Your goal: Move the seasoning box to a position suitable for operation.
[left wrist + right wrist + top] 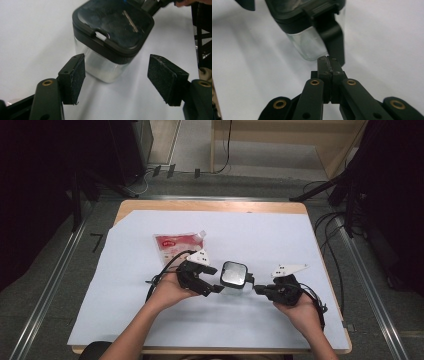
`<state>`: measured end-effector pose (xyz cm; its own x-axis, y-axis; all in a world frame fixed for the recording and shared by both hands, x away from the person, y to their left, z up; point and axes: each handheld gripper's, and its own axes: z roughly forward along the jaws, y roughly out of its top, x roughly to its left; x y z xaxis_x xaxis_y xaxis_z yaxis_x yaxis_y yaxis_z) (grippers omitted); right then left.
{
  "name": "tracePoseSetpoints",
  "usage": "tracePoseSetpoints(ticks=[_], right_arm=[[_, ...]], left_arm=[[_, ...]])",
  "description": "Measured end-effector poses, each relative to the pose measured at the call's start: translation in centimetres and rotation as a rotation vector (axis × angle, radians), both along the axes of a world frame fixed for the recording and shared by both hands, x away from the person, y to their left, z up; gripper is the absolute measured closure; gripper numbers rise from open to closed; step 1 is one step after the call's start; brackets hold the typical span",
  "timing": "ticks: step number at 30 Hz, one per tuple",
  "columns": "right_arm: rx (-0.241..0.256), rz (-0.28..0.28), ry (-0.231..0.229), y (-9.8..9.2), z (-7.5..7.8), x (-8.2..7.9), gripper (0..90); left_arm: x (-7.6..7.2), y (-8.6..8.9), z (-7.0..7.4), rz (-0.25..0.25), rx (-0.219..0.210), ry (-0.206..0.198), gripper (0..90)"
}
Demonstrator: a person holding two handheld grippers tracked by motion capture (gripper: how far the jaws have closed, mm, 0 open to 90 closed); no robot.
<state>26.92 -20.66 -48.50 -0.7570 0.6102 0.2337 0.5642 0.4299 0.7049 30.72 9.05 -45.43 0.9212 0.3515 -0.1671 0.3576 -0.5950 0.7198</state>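
Note:
A clear square container [234,275] with a black lid [112,30] stands mid-table on the white sheet. My left gripper [216,280] is open at its left side. In the left gripper view its two pads [75,77] stand wide apart in front of the container's near corner without touching it. My right gripper [257,290] is shut at the container's right side. In the right gripper view its closed tips [329,60] sit right at the lower end of a black latch flap [332,32] hanging from the lid. Nothing shows between the pads.
A red and white pouch [177,245] lies flat behind my left hand. The white sheet [280,235] covers most of the wooden table. Cables trail from both grippers, and dark stands and cables sit on the floor at both sides.

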Motion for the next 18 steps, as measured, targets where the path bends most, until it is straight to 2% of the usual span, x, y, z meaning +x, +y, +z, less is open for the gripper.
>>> tracePoseSetpoints(ticks=[7,12,18], right_arm=[[-0.02,0.033,0.017,1.1,-0.8,0.6,90.0],[-0.021,0.02,0.01,1.0,-0.7,1.0,90.0],[-0.003,-0.026,0.007,0.2,-0.8,2.2,90.0]], left_arm=[[0.3,-0.8,0.0,-0.007,0.001,-0.006,25.6],[0.6,-1.1,-0.2,-0.009,-0.01,-0.006,21.7],[0.8,-1.8,-0.5,-0.008,0.002,0.001,20.4]])
